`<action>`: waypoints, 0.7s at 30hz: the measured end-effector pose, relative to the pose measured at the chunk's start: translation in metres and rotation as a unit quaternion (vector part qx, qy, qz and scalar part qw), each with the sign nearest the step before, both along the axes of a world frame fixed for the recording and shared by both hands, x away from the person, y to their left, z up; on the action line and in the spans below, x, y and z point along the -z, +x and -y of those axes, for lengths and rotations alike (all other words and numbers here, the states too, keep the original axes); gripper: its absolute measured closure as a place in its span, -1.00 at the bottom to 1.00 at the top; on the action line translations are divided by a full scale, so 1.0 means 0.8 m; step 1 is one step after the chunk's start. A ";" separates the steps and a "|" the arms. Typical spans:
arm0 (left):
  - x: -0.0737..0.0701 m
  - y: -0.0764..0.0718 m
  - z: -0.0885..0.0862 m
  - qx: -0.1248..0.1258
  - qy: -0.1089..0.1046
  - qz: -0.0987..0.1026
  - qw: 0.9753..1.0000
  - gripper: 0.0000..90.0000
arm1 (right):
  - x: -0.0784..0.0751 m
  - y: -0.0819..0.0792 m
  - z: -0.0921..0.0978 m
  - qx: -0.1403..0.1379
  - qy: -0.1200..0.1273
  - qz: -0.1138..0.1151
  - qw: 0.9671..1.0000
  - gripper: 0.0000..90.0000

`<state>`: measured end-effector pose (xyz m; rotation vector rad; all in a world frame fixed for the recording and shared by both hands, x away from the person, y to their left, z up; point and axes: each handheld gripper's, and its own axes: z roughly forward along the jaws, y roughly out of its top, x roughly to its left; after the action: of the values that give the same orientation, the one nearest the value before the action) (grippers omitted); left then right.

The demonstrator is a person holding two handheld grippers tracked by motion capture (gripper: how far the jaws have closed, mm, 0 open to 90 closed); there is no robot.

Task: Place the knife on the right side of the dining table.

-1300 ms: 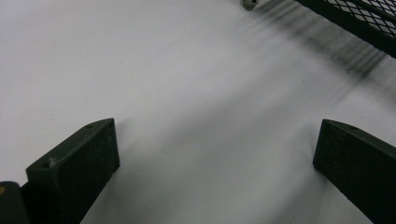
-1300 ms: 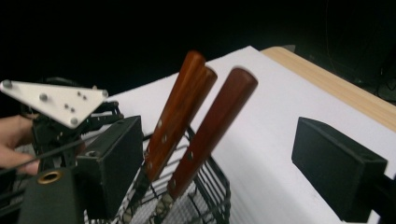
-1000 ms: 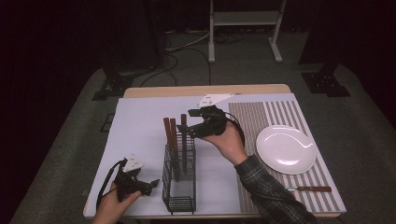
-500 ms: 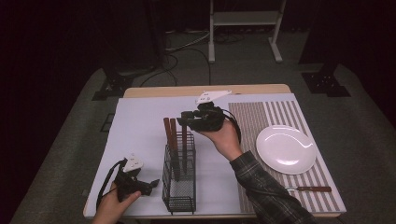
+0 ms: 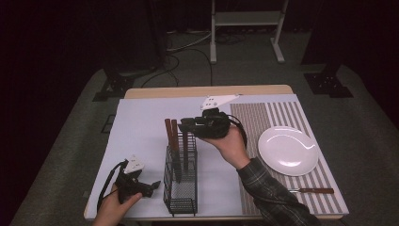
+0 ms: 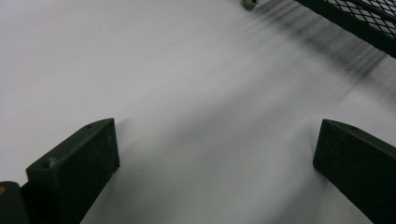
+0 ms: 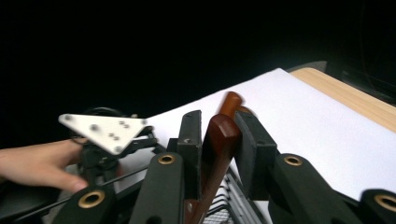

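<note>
A dark plaid flannel sleeve [image 5: 270, 195] covered the right forearm; both black two-jaw grippers carried pale grey three-cornered plates [image 5: 217, 100] and brass-ringed screws [image 7: 166, 159].

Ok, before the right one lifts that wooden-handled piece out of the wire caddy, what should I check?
1. Grip: the right hand-held gripper has its jaws closed on the brown wooden-handled utensil: ok.
2. Neighbours: a second brown handle sits right behind the held one and could snag: cannot tell.
3. Caddy steadied: the left hand-held gripper rests open on the white mat beside the black wire-mesh caddy, not holding it: not ok.
4. Landing spot: the round white plate has a utensil lying on the striped placemat in front of it, with bare mat alongside: ok.
5. Utensil's lower end inside the caddy: cannot tell.
</note>
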<state>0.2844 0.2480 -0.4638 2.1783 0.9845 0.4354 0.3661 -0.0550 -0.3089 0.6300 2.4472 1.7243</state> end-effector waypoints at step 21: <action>0.000 0.000 0.000 0.000 0.001 0.000 1.000 -1.00 | -0.024 -0.038 0.008 -0.030 0.027 0.021 0.999 0.72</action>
<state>0.2844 0.2481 -0.4638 2.1801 0.9836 0.4358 0.3358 -0.0612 -0.2894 0.5247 2.4229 1.8121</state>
